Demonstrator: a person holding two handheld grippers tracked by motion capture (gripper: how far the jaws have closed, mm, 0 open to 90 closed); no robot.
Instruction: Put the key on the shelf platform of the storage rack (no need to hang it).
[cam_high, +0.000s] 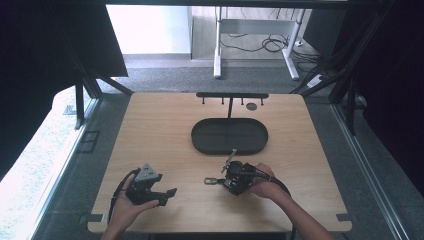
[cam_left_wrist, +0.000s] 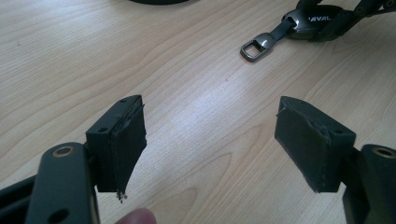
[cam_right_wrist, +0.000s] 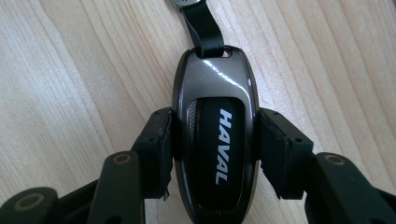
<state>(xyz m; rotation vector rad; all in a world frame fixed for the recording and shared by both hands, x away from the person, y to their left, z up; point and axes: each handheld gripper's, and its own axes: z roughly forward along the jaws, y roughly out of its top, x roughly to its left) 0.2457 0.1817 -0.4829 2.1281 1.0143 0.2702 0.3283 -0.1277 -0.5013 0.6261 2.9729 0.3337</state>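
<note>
A glossy dark key fob (cam_right_wrist: 215, 140) marked HAVAL lies on the wooden table. A black strap (cam_right_wrist: 201, 28) leads from its top to a metal ring (cam_left_wrist: 256, 46). My right gripper (cam_right_wrist: 215, 128) is shut on the fob, one pad pressing each long side. In the high view this gripper (cam_high: 226, 180) sits at the front middle of the table, pointing left, with the ring (cam_high: 209, 180) sticking out beyond it. My left gripper (cam_left_wrist: 210, 140) is open with only bare table between its jaws; in the high view it (cam_high: 168, 196) rests at the front left, held by a hand.
A black oval tray (cam_high: 200, 142) lies at the table's middle, just beyond the right gripper. Behind it stands a low black rack (cam_high: 231, 95) with small hooks. A small dark round object (cam_high: 251, 106) lies near the rack. The table's front edge runs close to both hands.
</note>
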